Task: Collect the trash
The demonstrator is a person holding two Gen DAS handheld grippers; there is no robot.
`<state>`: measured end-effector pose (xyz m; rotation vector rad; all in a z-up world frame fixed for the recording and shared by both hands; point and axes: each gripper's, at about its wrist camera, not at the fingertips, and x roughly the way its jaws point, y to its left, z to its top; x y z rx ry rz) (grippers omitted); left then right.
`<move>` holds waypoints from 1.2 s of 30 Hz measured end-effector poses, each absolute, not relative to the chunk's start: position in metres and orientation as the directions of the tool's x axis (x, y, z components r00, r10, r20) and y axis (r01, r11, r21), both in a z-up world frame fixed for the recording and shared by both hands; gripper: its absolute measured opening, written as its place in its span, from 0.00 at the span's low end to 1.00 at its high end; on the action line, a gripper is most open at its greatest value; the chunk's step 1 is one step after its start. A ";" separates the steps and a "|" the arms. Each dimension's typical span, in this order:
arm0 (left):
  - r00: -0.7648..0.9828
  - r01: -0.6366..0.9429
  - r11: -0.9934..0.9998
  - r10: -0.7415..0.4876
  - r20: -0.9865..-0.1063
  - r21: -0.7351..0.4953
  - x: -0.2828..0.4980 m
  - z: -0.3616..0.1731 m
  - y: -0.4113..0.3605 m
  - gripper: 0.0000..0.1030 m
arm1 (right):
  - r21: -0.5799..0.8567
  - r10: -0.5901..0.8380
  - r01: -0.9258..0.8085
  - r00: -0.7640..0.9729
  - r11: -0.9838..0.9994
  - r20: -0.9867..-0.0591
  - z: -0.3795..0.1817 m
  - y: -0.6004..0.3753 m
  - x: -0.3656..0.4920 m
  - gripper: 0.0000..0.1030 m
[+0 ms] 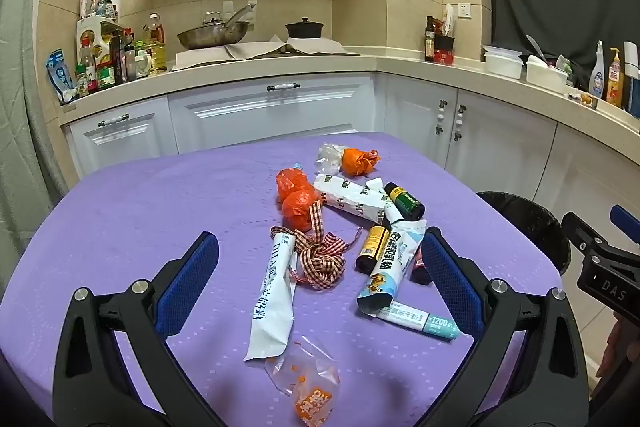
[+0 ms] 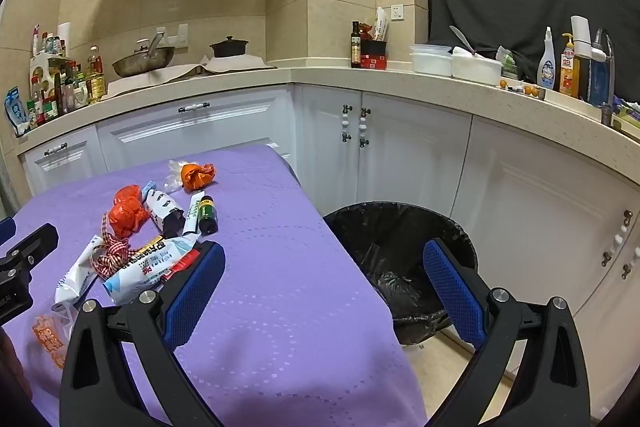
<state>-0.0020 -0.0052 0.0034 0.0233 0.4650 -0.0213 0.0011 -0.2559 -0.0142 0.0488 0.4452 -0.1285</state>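
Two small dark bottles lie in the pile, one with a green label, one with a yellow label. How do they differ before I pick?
The green-label bottle lies at the pile's far side, fully exposed; the yellow-label bottle lies nearer the left gripper, partly tucked beside the blue-white pouch. Their long axes point different ways. Both are dark, on their sides, ungripped.

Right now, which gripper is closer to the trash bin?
Right. The right gripper hangs at the table edge beside the bin; the left gripper is over the trash pile, farther away.
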 end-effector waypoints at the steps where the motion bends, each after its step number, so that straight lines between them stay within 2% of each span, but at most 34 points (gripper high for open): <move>1: 0.894 0.026 0.999 -0.015 -0.447 0.019 -0.002 0.003 -0.006 0.96 | 0.018 -0.114 0.136 0.894 0.991 -0.432 -0.015 -0.257 0.001 0.94; 36: 0.894 0.030 0.999 -0.018 -0.447 0.021 -0.003 0.001 -0.011 0.96 | 0.019 -0.122 0.144 0.891 0.989 -0.437 -0.013 -0.257 0.002 0.94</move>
